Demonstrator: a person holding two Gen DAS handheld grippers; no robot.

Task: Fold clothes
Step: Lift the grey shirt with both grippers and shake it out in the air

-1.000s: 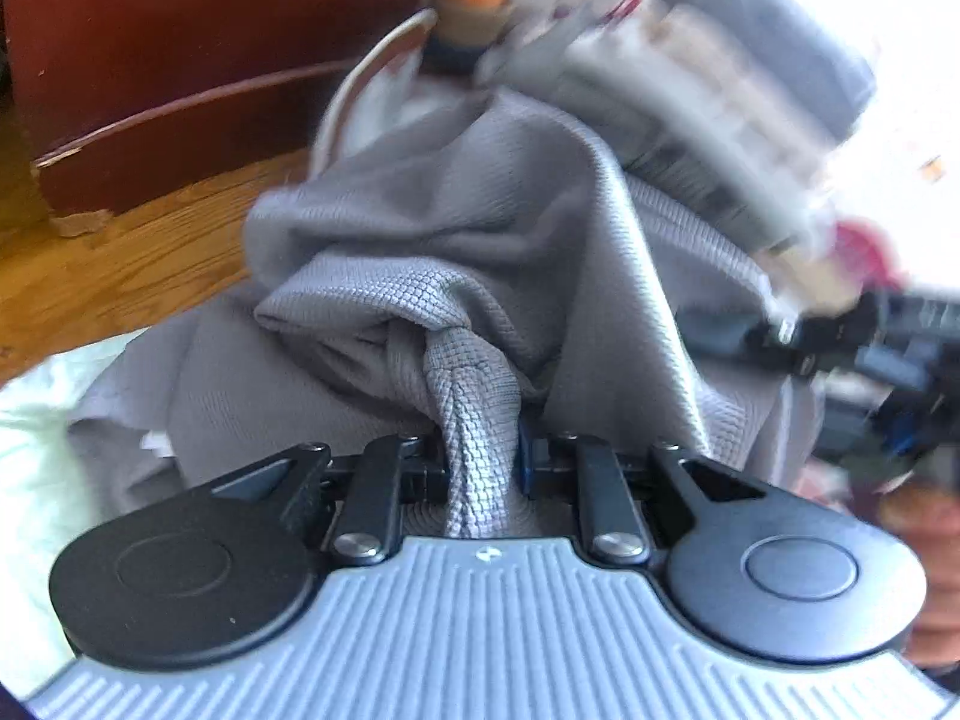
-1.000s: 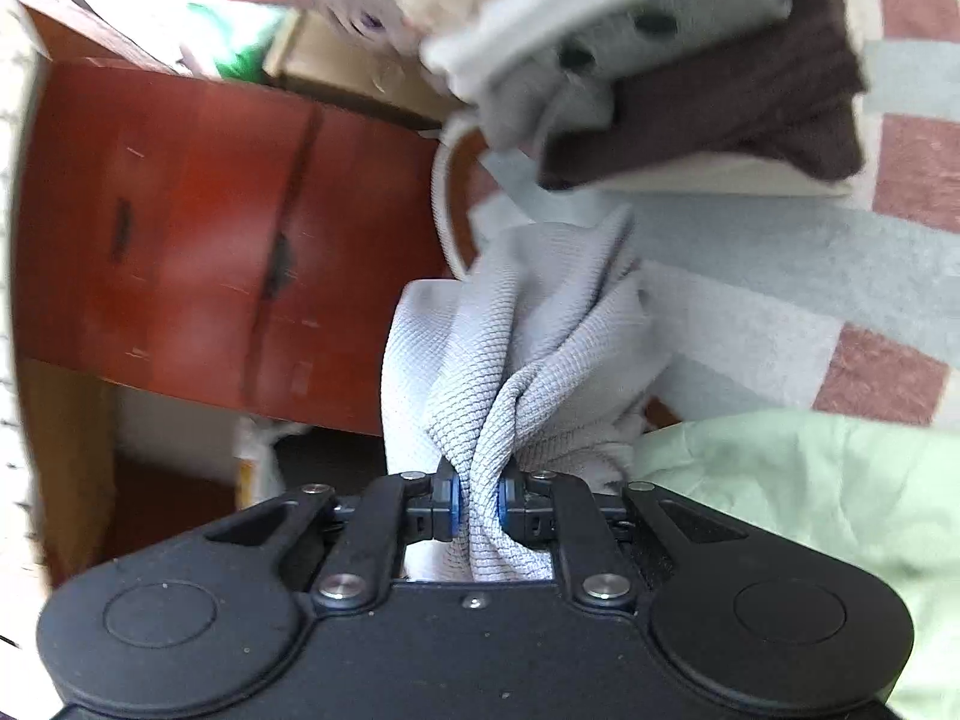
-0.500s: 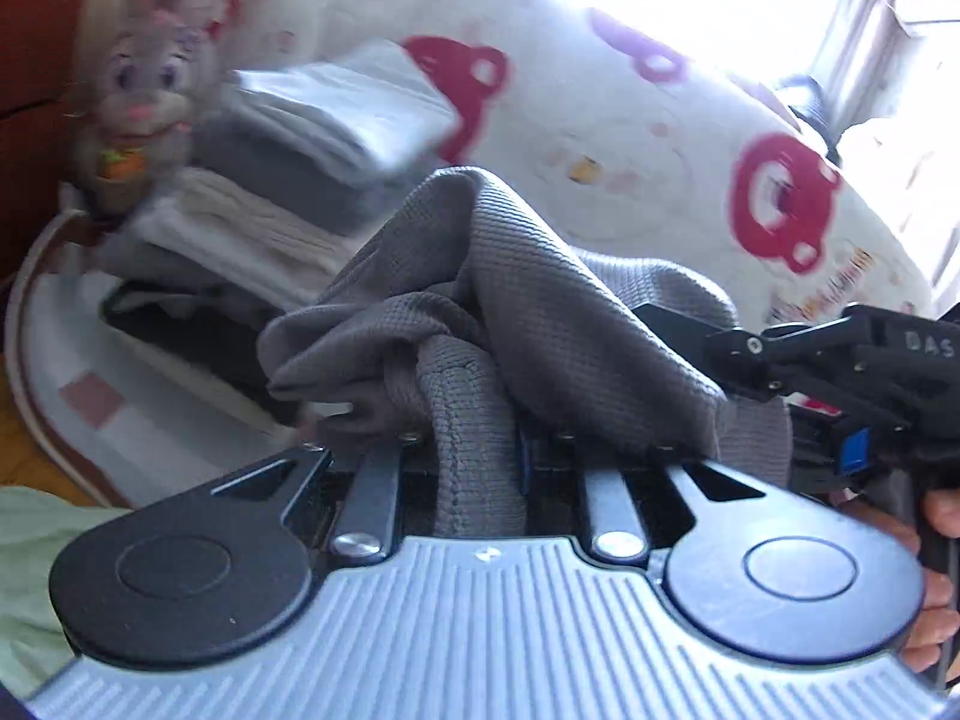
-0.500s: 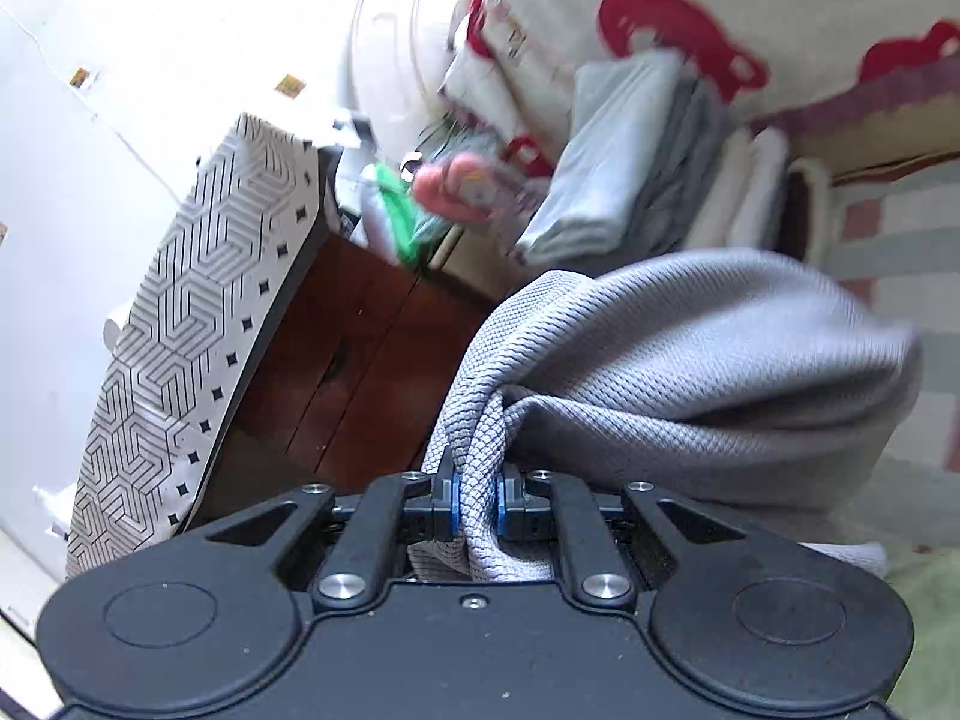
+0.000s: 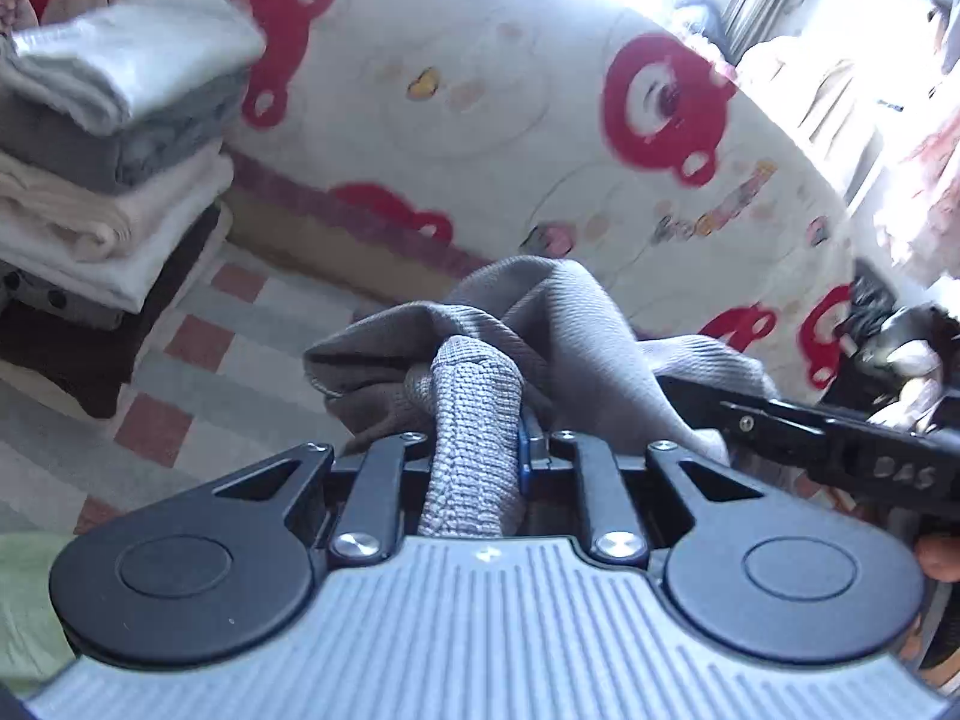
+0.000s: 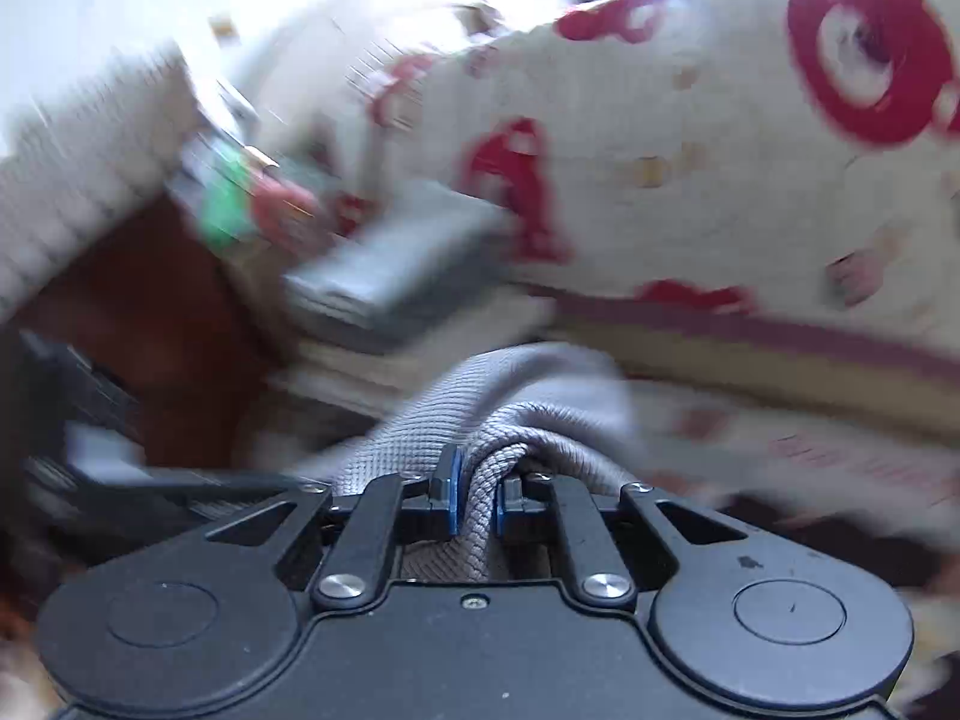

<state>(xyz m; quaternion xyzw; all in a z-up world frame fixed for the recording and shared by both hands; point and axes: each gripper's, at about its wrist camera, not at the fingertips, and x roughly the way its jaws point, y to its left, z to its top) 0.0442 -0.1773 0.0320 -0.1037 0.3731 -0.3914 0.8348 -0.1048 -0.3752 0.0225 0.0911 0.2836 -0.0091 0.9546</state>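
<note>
A grey waffle-knit garment (image 5: 540,324) hangs bunched between my two grippers, lifted off the floor. My left gripper (image 5: 474,450) is shut on a thick roll of its cloth. My right gripper (image 6: 477,498) is shut on another fold of the same grey garment (image 6: 480,396). The right gripper's black body also shows in the left wrist view (image 5: 840,444), close on the right, with the cloth draped over it. The right wrist view is blurred by motion.
A stack of folded clothes (image 5: 114,168) stands at the left on a checked rug (image 5: 198,348); it also shows in the right wrist view (image 6: 390,264). A bed with a white cover printed with red bears (image 5: 540,120) fills the background. Green cloth (image 5: 24,588) lies bottom left.
Both grippers have swung up and to the right with the grey garment, away from the red-brown cabinet and toward the bed. Both stay shut on the cloth.
</note>
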